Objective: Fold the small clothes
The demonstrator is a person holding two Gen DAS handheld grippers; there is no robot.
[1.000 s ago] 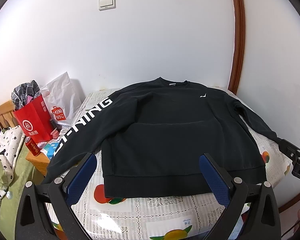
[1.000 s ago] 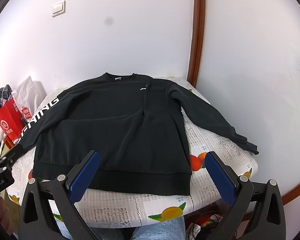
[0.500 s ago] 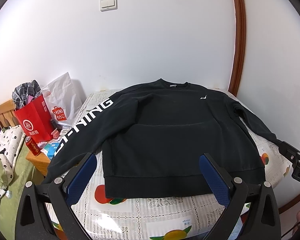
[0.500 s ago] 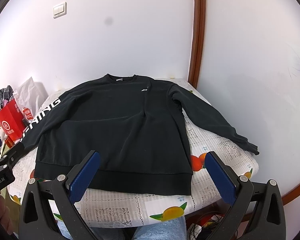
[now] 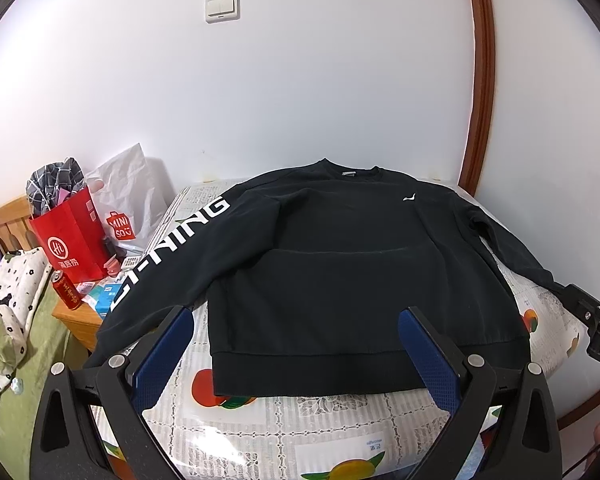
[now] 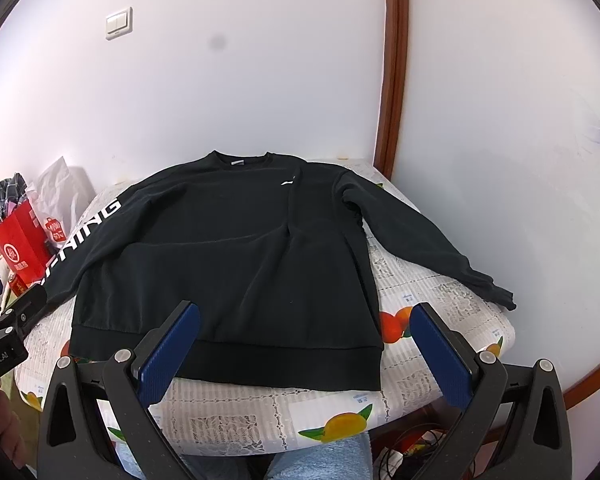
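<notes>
White walls [image 5: 340, 80] and a curved brown wooden trim strip [image 6: 394, 60] back a round table covered in a white lace-patterned cloth with printed fruit [image 5: 300, 420], and nearly all of that table is taken up by the task's thing: a black long-sleeved sweatshirt [image 5: 340, 272] lying flat, front up, collar toward the wall and ribbed hem [image 6: 240, 364] toward the camera. It looks soft, limp and fairly thick, so it should drape and sag from any held point, not keep its shape; I judge it light enough for two pinches. The sleeve with white block lettering [image 5: 168, 256] runs off the table's left side, and the plain black sleeve [image 6: 420, 240] slants toward the right edge, its cuff at the rim. Cuffs, shoulder seams and hem corners seem the best places to pinch, since the cloth is doubled there and less likely to slip from the pads.

Left of the table stand a red paper shopping bag [image 5: 72, 240], a white plastic carrier bag [image 5: 128, 196] and a red drink can [image 5: 66, 290].

Both claws hover short of the hem, touching nothing: the left gripper [image 5: 296, 344] has its blue pads spread wide with nothing between them, and the right gripper [image 6: 304, 340] is likewise spread and empty.

Hidden: the lettered sleeve's cuff, behind the left gripper's finger, and the sweatshirt's back. The first letters on the sleeve are hard to read.
</notes>
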